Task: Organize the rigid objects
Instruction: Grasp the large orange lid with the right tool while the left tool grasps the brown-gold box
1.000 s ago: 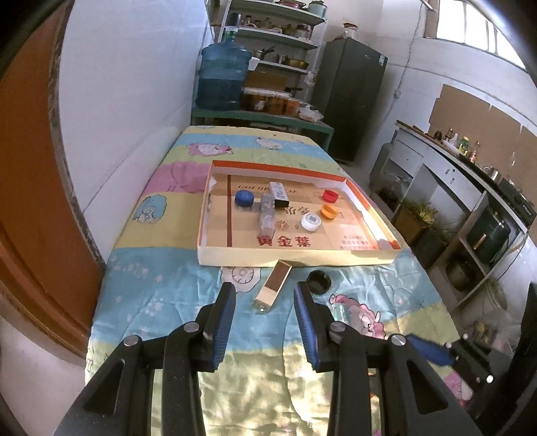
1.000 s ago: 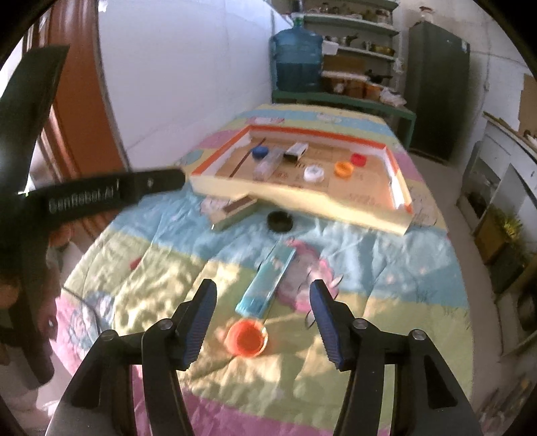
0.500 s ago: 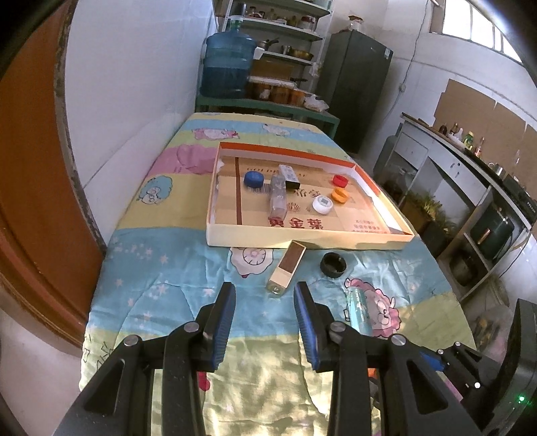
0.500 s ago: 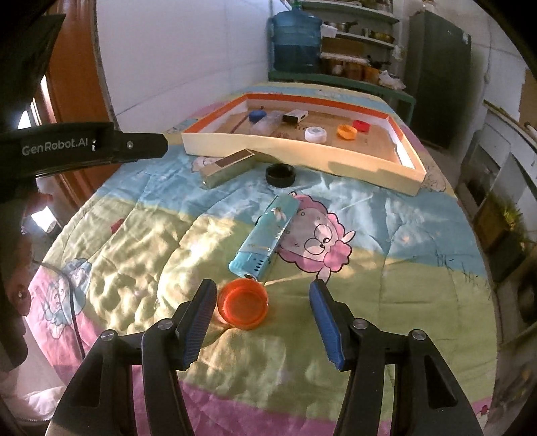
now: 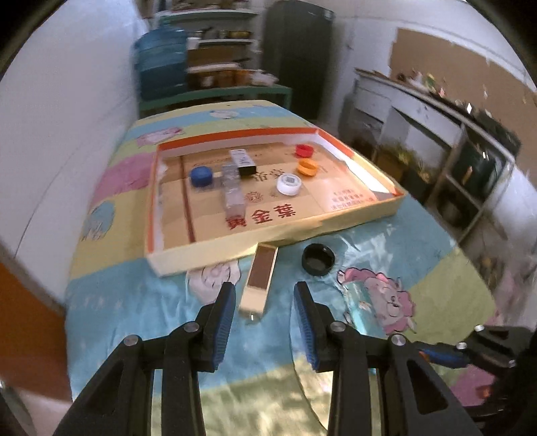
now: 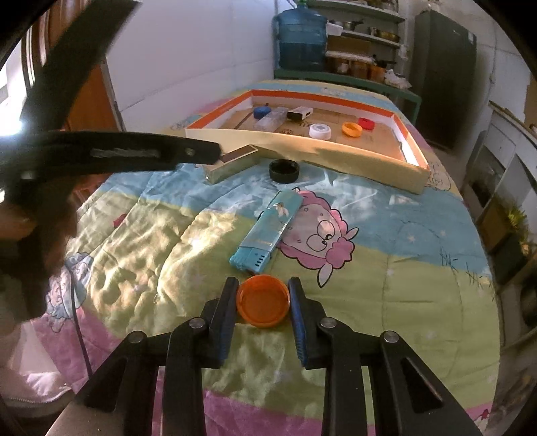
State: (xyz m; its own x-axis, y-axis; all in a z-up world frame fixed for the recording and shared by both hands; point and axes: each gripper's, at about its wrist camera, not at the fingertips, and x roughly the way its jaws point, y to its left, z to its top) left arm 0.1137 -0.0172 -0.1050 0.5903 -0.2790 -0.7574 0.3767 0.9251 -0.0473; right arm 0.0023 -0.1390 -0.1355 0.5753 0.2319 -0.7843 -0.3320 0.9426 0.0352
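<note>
Home kitchen-storeroom: water jug [image 6: 299,40], pot-laden shelves [image 6: 364,32], fridge [image 6: 444,77], counter [image 5: 436,110].

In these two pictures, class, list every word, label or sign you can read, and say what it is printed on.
"黄金葉": large red characters on the floor of the shallow cardboard tray.
Small red print on the tray floor beside them: too small to read.
White lettering on the black arm of the left tongs: blurred.
Label on the white round cap: unreadable.
</note>
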